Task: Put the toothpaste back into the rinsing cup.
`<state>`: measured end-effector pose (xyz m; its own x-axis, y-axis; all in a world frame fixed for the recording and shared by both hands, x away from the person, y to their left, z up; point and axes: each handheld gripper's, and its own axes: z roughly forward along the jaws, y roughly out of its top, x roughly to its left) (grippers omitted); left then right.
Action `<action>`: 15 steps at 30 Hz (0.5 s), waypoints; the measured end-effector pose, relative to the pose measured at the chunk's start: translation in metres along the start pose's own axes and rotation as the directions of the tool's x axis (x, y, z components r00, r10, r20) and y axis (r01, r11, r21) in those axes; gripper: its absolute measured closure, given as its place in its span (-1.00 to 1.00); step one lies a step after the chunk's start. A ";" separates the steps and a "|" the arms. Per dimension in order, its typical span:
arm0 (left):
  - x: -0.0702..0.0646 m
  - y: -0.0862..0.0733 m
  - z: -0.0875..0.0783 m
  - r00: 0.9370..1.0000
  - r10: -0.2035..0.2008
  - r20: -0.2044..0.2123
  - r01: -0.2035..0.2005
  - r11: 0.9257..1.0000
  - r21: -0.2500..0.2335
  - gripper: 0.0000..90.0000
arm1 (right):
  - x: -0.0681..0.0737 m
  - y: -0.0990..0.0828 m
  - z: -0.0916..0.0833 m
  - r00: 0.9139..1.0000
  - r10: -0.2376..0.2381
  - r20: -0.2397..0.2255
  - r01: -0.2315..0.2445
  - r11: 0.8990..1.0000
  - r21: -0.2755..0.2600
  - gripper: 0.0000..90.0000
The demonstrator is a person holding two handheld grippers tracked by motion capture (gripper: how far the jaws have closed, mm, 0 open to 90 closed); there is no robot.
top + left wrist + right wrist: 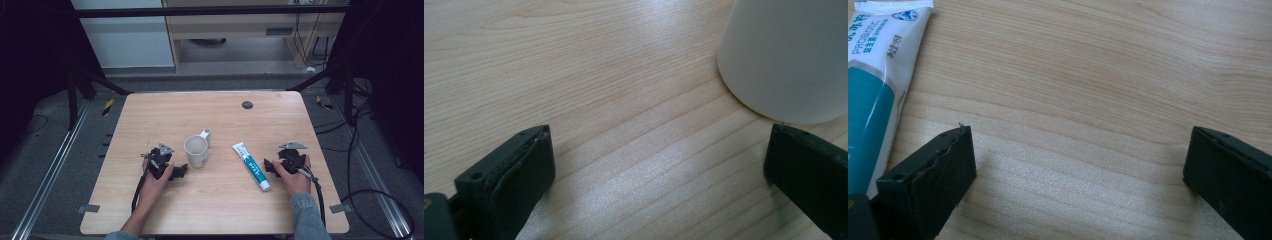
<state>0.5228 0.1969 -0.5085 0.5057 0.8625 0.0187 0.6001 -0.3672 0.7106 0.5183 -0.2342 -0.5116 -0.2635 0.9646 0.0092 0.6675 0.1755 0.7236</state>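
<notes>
Tabletop (220, 210) of pale wood grain, square with rounded corners, carried everything in the scene, and each place below is given relative to the cream ceramic mug (196, 151) that stood upright near its middle, its handle turned toward the far edge.

The person's forearms entered from the near edge, one on either side of the mug. The left hand (152, 184) lay on the wood just left of the mug and held the black two-jaw left gripper (181, 171), whose tips pointed at the mug's base and sat just beside it. In the left gripper view its jaws stood wide apart with bare wood between them, and the mug's pale wall (789, 60) rose close beyond the right-hand jaw.

The right hand (295, 177) lay well to the right of the mug and held the black two-jaw right gripper (269, 167), jaws likewise spread wide over bare wood, gripping nothing.

A white and teal toothpaste tube (251, 166) lay flat to the right of the mug, between it and the right gripper, its cap end toward the near edge. A small dark round disc (247, 105) sat beyond the mug, toward the far edge.
</notes>
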 end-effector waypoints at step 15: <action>0.000 0.000 0.000 1.000 -0.001 -0.002 0.001 1.000 0.000 -1.00 | 0.014 0.018 -0.045 0.993 -0.094 -0.067 0.098 0.993 0.068 -0.57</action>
<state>0.5224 0.1968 -0.5085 0.5041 0.8634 0.0195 0.6003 -0.3665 0.7109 0.4952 -0.2268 -0.4677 -0.3710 0.9286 -0.0123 0.6845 0.2824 0.6721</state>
